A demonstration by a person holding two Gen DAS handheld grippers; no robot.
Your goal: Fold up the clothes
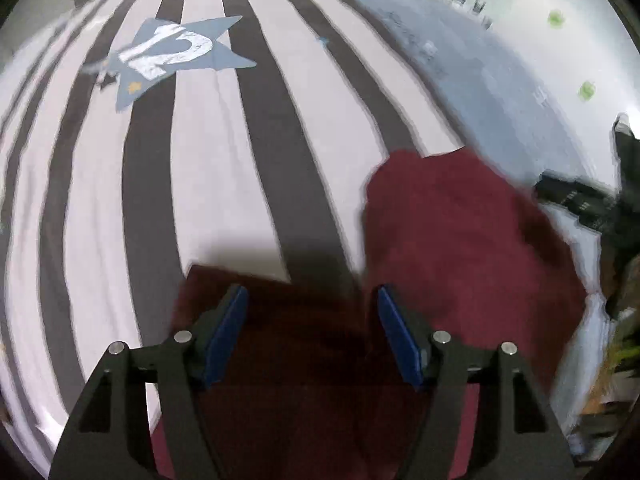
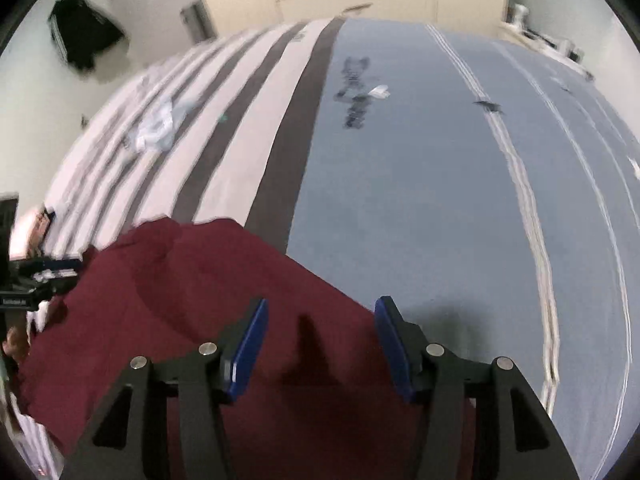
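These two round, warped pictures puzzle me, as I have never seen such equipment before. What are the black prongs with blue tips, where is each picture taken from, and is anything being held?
The prongs belong to two hand-held grippers that a person uses to fold clothes. Each carries a wide-angle camera looking along its fingers, which bends the picture. One view comes from the left gripper, the other from the right gripper. Both point down at a bed: a striped sheet with a star patch numbered 12, and a grey-blue cover. A maroon garment lies on it under both grippers. Both stand open and grip nothing.
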